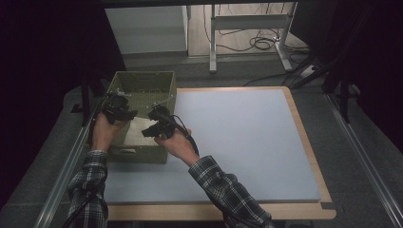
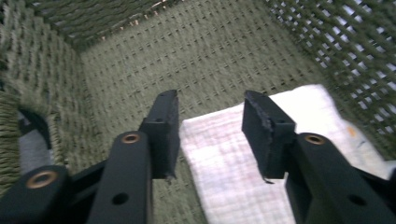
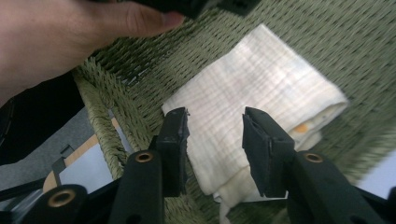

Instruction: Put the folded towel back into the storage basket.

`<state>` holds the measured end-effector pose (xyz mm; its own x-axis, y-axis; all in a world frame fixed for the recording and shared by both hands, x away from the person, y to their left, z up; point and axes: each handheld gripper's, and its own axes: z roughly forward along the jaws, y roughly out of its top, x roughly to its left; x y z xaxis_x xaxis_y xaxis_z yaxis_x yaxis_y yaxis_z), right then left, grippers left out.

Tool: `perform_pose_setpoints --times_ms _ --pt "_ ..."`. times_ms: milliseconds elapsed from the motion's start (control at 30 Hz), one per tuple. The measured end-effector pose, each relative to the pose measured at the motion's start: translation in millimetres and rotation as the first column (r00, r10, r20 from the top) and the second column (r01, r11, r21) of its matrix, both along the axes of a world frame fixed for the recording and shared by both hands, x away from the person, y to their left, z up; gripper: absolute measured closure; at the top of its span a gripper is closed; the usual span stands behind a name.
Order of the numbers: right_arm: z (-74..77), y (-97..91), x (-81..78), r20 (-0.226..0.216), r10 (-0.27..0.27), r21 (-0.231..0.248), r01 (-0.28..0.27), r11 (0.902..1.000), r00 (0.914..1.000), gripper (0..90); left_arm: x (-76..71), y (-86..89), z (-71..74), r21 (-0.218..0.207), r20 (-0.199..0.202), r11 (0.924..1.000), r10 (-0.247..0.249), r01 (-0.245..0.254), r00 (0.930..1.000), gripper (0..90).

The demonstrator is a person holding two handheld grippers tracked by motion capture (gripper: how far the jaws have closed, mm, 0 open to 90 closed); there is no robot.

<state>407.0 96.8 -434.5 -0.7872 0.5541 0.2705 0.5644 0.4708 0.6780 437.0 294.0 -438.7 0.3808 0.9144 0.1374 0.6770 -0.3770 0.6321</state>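
A green woven basket (image 1: 142, 74) stands at the left of the table, and a folded white cloth (image 1: 139, 129) lies flat on its bottom. My left gripper (image 1: 128, 114) hangs over the basket's left side. In the left gripper view its jaws (image 2: 210, 106) stand open above the cloth (image 2: 233, 158), with nothing between them. My right gripper (image 1: 153, 129) reaches in over the basket's front right corner. It too is open (image 3: 215, 122), just above the near end of the cloth (image 3: 257, 79), without touching it. The person's left hand (image 3: 51, 37) is beside the basket wall (image 3: 116, 60).
The basket rests on a pale blue mat (image 1: 237, 137) that covers a wooden-edged table (image 1: 311, 156). Metal rails (image 1: 366, 156) run along both sides. A desk frame and cables (image 1: 256, 42) stand on the floor behind.
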Motion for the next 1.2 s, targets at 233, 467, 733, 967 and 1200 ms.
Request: perform_pose_setpoints --times_ms 233,467,733,967,1200 --pt "7.1 -10.0 -3.0 0.064 0.033 -0.011 -0.032 0.9994 0.9974 48.6 -0.5 -4.6 -4.2 -0.037 -0.021 0.9993 -0.008 0.007 0.9997 43.5" --pt "17.1 -23.2 -9.4 0.143 0.067 -0.035 -0.063 0.9974 0.9875 39.5 1.7 -8.0 -6.2 -0.121 -0.065 0.9926 -0.017 0.009 0.9978 31.0" --pt "23.0 -49.1 -12.6 0.21 0.066 -0.042 -0.058 0.9974 0.9756 30.5 -0.7 -13.8 -2.8 -0.191 -0.077 0.9813 -0.04 0.025 0.9962 21.4" --pt "17.7 -71.4 -13.5 0.216 0.075 -0.055 -0.064 0.9964 0.9735 24.1 -3.4 -22.0 -0.2 -0.235 -0.081 0.9709 -0.066 0.045 0.9945 14.5" --pt "10.9 -93.2 -17.5 0.219 0.076 -0.058 -0.065 0.9962 0.9728 19.2 -8.5 -30.8 5.8 -0.277 -0.076 0.9586 -0.089 0.065 0.9932 9.9"
